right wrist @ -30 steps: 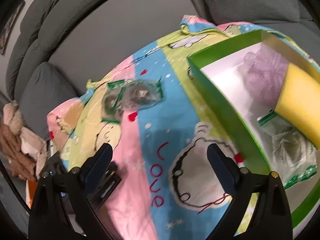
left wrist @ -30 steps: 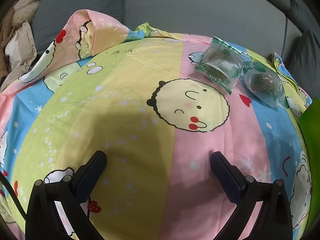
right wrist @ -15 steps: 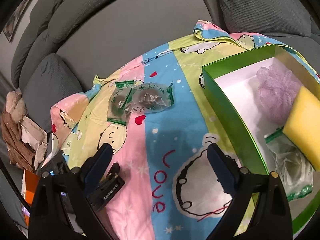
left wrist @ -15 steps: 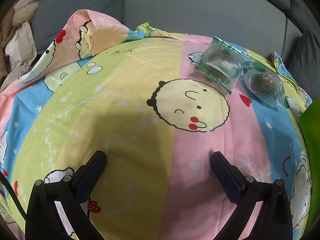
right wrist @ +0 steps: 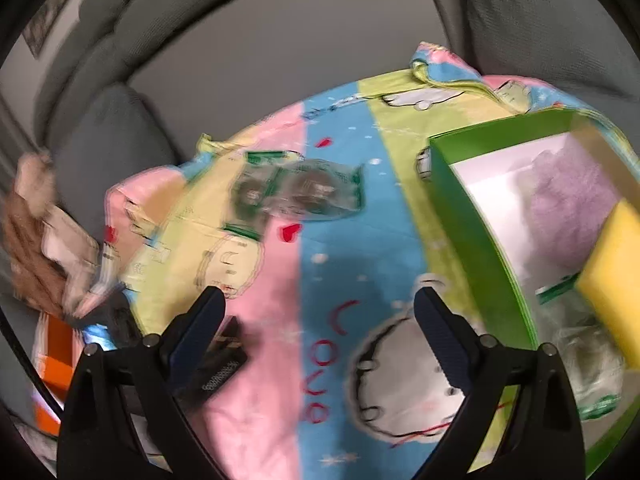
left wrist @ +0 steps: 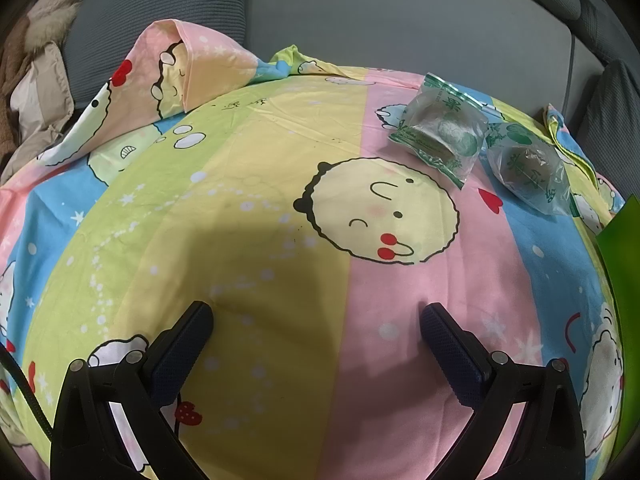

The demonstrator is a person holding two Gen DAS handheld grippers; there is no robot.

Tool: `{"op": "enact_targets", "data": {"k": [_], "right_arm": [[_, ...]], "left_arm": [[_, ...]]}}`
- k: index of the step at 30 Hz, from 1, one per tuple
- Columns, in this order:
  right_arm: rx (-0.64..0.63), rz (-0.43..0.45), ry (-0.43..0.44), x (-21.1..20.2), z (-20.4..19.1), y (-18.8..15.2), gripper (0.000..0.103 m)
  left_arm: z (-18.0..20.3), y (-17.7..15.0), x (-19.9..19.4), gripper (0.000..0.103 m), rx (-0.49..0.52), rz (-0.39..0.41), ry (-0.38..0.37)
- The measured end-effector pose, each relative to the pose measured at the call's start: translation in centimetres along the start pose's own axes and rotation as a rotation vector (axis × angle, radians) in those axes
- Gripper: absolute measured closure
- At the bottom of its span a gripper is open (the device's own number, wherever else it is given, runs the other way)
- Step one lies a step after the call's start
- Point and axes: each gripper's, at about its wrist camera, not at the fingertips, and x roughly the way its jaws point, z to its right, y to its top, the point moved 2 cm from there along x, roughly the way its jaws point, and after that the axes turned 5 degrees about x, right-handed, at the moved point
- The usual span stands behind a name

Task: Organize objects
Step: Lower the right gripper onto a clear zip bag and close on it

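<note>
Two clear green-printed packets lie side by side on the cartoon bedsheet: one (left wrist: 442, 130) and another (left wrist: 528, 174) to its right; in the blurred right wrist view they show as a pair (right wrist: 300, 194). A green box (right wrist: 476, 220) with a white inside holds a purple puff (right wrist: 568, 204), a yellow sponge (right wrist: 612, 268) and a third packet (right wrist: 580, 360). My left gripper (left wrist: 316, 320) is open and empty, resting low over the sheet, well short of the packets. My right gripper (right wrist: 318, 306) is open and empty, left of the box.
Grey sofa cushions (left wrist: 360, 12) ring the sheet. A brown and beige garment (left wrist: 28, 80) lies at the far left. The box's green edge (left wrist: 622, 280) shows at the right in the left wrist view. An orange object (right wrist: 54, 360) sits beyond the sheet's left edge.
The right gripper's view has swung further left and toward the packets, now blurred by motion. The left gripper has not moved.
</note>
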Motion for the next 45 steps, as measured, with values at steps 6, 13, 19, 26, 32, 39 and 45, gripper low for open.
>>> {"op": "enact_targets", "data": {"k": [6, 13, 19, 26, 32, 39, 45], "right_arm": [[-0.086, -0.023, 0.091, 0.5, -2.6, 3.6, 0.007], [-0.113, -0.019, 0.069, 4.1, -4.1, 9.5, 0.007], [-0.106, -0.042, -0.001, 8.7, -4.2, 13.1, 0.007], [-0.089, -0.149, -0.029, 14.6, -3.0, 14.1, 0.008], [-0.073, -0.305, -0.045, 19.4, -1.9, 11.9, 0.02], [-0.156, -0.365, -0.04, 18.3, -2.6, 9.5, 0.022], [-0.164, -0.422, -0.015, 15.1, -2.5, 5.1, 0.022]], "left_arm": [[0.0, 0.0, 0.0, 0.0, 0.001, 0.0, 0.001], [0.0, 0.7, 0.5, 0.0, -0.014, -0.021, 0.02], [-0.3, 1.4, 0.3, 0.0, -0.011, -0.121, 0.014], [-2.8, 3.2, -4.0, 0.0, -0.078, 0.082, 0.155], [-3.9, 4.1, -5.7, 0.0, -0.091, 0.163, 0.132], [-4.2, 4.7, -7.0, 0.0, -0.113, 0.207, 0.029], [-5.5, 4.1, -7.7, 0.0, -0.142, 0.192, -0.006]]}}
